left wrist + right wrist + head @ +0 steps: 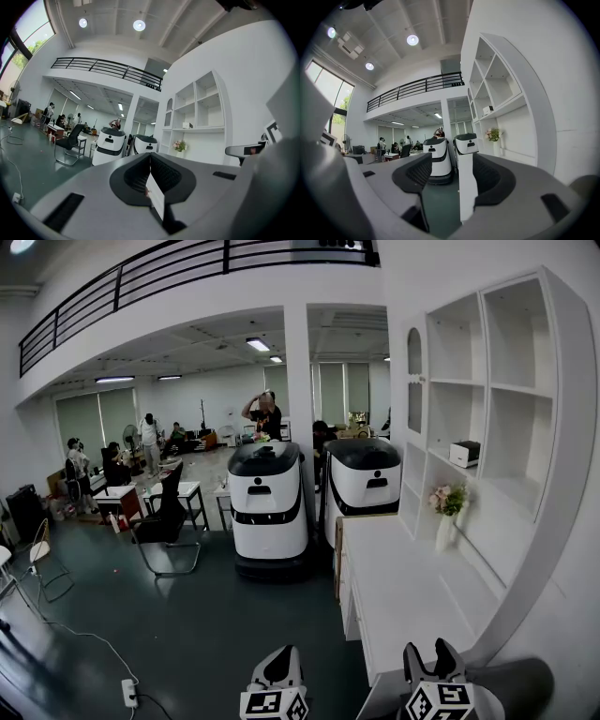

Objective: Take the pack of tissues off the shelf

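Noted nearest, at the lower edge of the head view: left gripper point(278, 664) with jaws pressed together on nothing, and right gripper point(429, 654) with jaws spread and only open floor between them. Both held level and well short of the target.

Next out, to the right: white counter point(403, 592), its top bare except for a vase point(444, 526) of flowers at the back.

Above the vase, on the middle board of the shelf point(525, 399): pack point(465, 454), small, white with a darker face, sitting alone near the front edge of its bay, nothing touching it. Not yet taken.

Judged light and easily shifted; probably soft-sided, so likely to dent or crumple under a hard squeeze, and possibly slick if film-wrapped. Material too small to confirm. Best taken across the 2 short sides at mid-height with a moderate pinch, then drawn straight out, clear of the bay's upright. Right gripper better placed and already spread.

Further off: 2 white robots point(268, 512) parked side by side on the floor, then people point(266, 413) at desks in the background.
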A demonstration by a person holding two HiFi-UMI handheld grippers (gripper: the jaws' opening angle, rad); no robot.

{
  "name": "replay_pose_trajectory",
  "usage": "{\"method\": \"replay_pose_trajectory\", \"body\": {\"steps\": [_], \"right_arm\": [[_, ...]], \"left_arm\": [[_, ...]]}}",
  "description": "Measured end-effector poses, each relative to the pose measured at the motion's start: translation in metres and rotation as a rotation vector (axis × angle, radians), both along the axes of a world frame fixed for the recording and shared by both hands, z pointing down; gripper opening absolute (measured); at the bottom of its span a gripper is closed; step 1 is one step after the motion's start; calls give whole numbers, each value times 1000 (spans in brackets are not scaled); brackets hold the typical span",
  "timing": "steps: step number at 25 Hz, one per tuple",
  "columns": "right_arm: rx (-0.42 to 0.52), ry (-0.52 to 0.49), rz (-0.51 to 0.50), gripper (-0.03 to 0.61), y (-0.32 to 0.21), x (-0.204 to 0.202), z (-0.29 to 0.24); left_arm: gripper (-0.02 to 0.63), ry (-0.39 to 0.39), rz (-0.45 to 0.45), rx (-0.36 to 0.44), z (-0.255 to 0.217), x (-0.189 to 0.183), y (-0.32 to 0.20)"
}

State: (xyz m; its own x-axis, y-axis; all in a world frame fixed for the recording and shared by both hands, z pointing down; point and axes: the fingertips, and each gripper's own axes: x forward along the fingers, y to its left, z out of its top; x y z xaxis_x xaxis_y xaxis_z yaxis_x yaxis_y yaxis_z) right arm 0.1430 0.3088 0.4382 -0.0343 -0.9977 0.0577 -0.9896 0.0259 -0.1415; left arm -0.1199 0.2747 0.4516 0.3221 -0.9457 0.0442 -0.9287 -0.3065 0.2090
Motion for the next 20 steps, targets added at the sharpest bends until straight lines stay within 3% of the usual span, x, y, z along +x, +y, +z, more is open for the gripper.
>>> {"method": "replay_pose_trajectory", "body": {"steps": [10,14,20], "right_arm": [[-27,3,-9,451,-9,-12,9],[-34,7,-6,492,-15,-19,12],[-31,19,-16,506,-29,-36,12]], "left_arm": [[18,-3,-20,-13,6,-19,-4],[18,-8,-24,-21,9,-28,-7],[18,-15,-20,-19,10,-44,-19]]}}
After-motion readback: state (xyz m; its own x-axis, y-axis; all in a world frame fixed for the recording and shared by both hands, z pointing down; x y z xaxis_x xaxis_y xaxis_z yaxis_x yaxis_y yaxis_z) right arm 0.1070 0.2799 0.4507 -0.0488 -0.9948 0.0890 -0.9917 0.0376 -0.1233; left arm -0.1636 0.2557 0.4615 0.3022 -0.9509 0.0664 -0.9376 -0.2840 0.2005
